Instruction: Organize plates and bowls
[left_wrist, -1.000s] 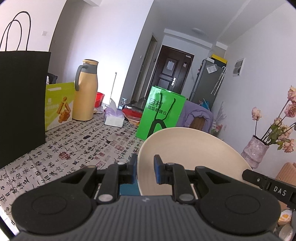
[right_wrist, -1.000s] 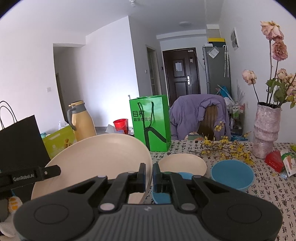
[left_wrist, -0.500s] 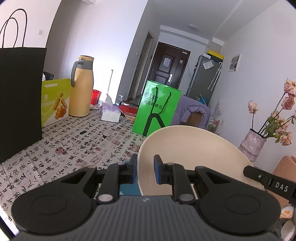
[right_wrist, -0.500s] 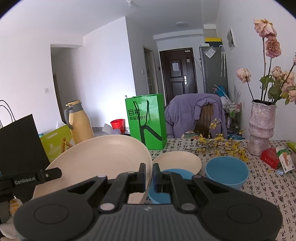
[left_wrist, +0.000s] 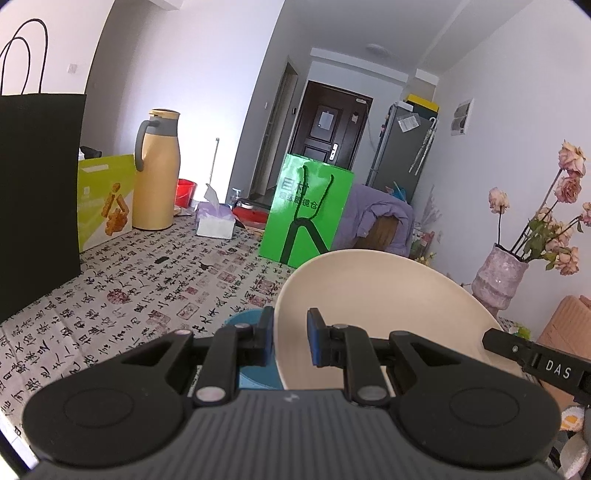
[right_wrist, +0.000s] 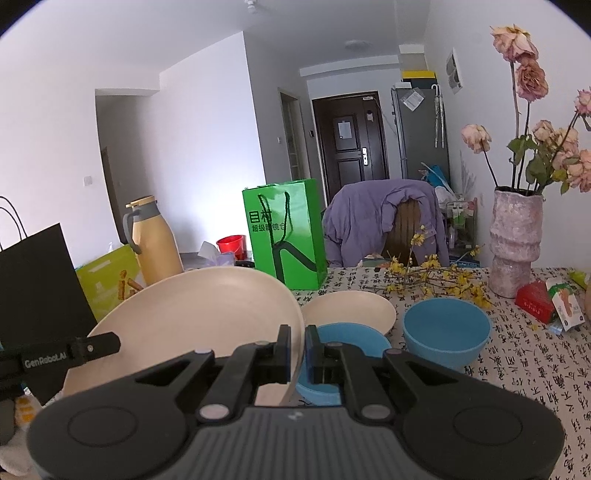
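Both your claws pinch 1 cream plate: left claw at its 9 o'clock rim, right claw at 3 o'clock, plate tilted above the bench.

Left tool, right tool clamped (angled down)
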